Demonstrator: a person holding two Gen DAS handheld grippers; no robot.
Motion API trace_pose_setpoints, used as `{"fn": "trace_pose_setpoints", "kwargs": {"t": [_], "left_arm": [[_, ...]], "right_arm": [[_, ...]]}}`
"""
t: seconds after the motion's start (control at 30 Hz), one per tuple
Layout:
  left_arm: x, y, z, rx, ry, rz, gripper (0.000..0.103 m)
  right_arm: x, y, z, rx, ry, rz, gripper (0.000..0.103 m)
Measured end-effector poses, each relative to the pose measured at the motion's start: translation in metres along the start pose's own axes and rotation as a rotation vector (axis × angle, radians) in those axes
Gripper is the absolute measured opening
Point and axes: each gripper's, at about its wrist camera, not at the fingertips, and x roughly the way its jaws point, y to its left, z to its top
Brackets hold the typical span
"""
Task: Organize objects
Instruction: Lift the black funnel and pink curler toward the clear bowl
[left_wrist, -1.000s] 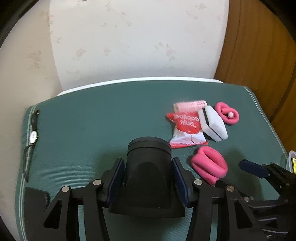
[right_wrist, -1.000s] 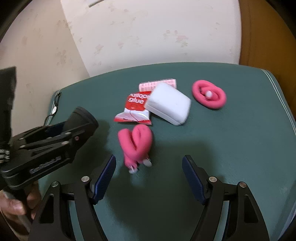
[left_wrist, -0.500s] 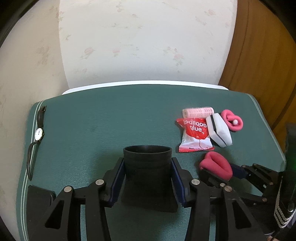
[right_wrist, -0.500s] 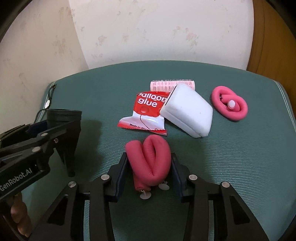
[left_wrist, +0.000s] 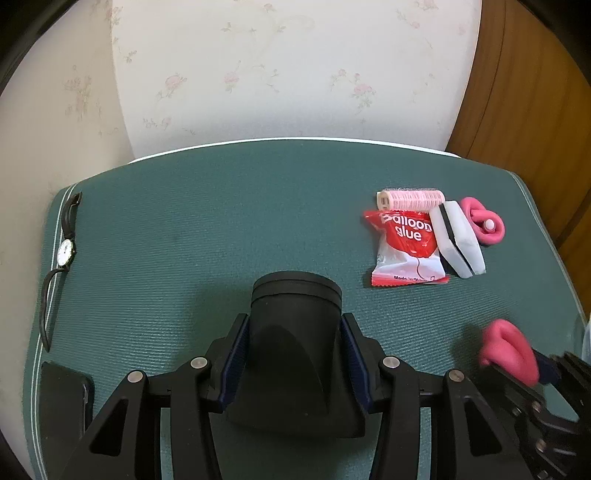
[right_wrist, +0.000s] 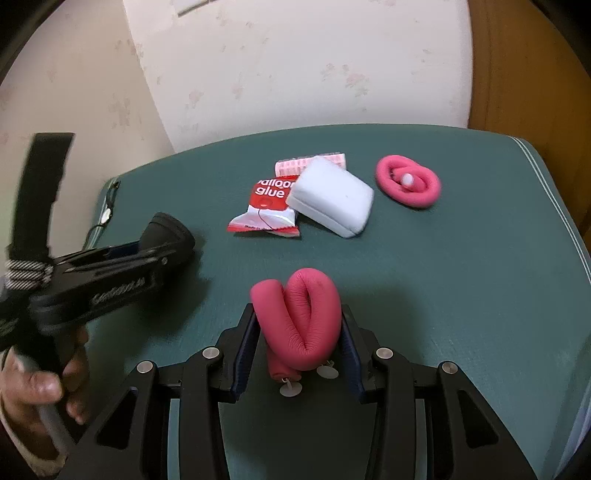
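My left gripper (left_wrist: 294, 332) is shut on a black cup (left_wrist: 295, 332), held tilted with its mouth pointing away over the green mat (left_wrist: 184, 240); it also shows in the right wrist view (right_wrist: 166, 236). My right gripper (right_wrist: 297, 325) is shut on a folded pink foam roller (right_wrist: 299, 314), lifted off the mat; it shows at the lower right of the left wrist view (left_wrist: 508, 350). On the mat lie a red balloon glue packet (left_wrist: 406, 247), a white case (left_wrist: 458, 240), a pale pink hair roller (left_wrist: 408, 199) and a coiled pink foam roller (left_wrist: 484, 221).
A wristwatch (left_wrist: 64, 254) lies along the mat's left edge. A flat black object (left_wrist: 62, 398) lies at the near left corner. A floral wall stands behind the mat and a wooden panel (left_wrist: 535, 92) to the right.
My right gripper has lifted the folded pink roller off the mat and drawn back. My left gripper has tilted the black cup forward, away from me.
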Motion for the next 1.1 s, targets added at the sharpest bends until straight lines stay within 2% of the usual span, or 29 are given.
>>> {"fn": "trace_pose_setpoints", "kwargs": {"t": [0.2,0.37,0.6,1.1], "left_arm": [[-0.015,0.0,0.001,-0.021,-0.048,-0.028,0.051],[-0.037,-0.013,0.001,0.008,-0.103,-0.071,0.051],[-0.051,-0.042,-0.005,0.079,-0.112,-0.121,0.051],[-0.071,-0.083,-0.017,0.155,-0.097,-0.24,0.051]], "right_arm": [[-0.026,-0.003,-0.016,0.01,-0.04,-0.013,0.043],[-0.05,-0.013,-0.028,0.045,-0.082,-0.026,0.043],[-0.079,-0.034,-0.041,0.119,-0.124,-0.05,0.043],[-0.127,-0.072,-0.056,0.224,-0.205,-0.113,0.043]]}}
